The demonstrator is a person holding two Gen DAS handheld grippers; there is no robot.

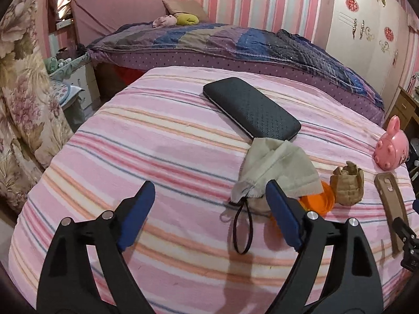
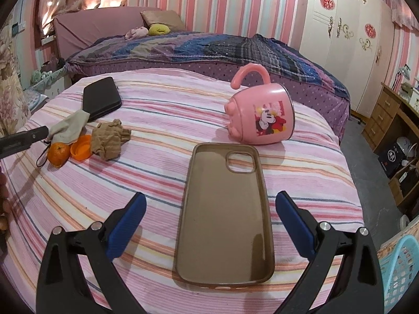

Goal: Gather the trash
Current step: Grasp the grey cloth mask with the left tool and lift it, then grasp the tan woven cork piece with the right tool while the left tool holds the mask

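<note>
Left tongs (image 1: pixel 209 191): jaws stand wide apart, nothing between the pads, only striped cloth (image 1: pixel 162 162) below them. Right tongs (image 2: pixel 210 201): jaws wide apart, gripping nothing; a brown phone case (image 2: pixel 225 217) lies flat on the cloth between them, open side up, clear of both pads.

The surface is covered with the pink striped cloth; whether it is a table or a bed underneath cannot be told. A bed (image 1: pixel 235 41) with a dark quilt stands behind it.

Items on the cloth, left wrist view: a black case (image 1: pixel 251 107) lies flat at centre. A grey pouch (image 1: pixel 275 170) lies with its far corner against the black case, its near end just beside the right finger (image 1: pixel 282 209) of the left tongs, and a black loop strap (image 1: pixel 242 233) trails from it toward the camera. An orange cap (image 1: pixel 318 200) lies partly under the pouch. Crumpled brown paper (image 1: pixel 348 183) sits against the cap.

Right wrist view: an orange fruit (image 2: pixel 58 154) lies beside the cap, on the side away from the paper. A pink mug (image 2: pixel 262 115) lies tipped on its side beyond the phone case, handle upward. A blue basket (image 2: pixel 400 274) shows at the lower right, off the cloth.
</note>
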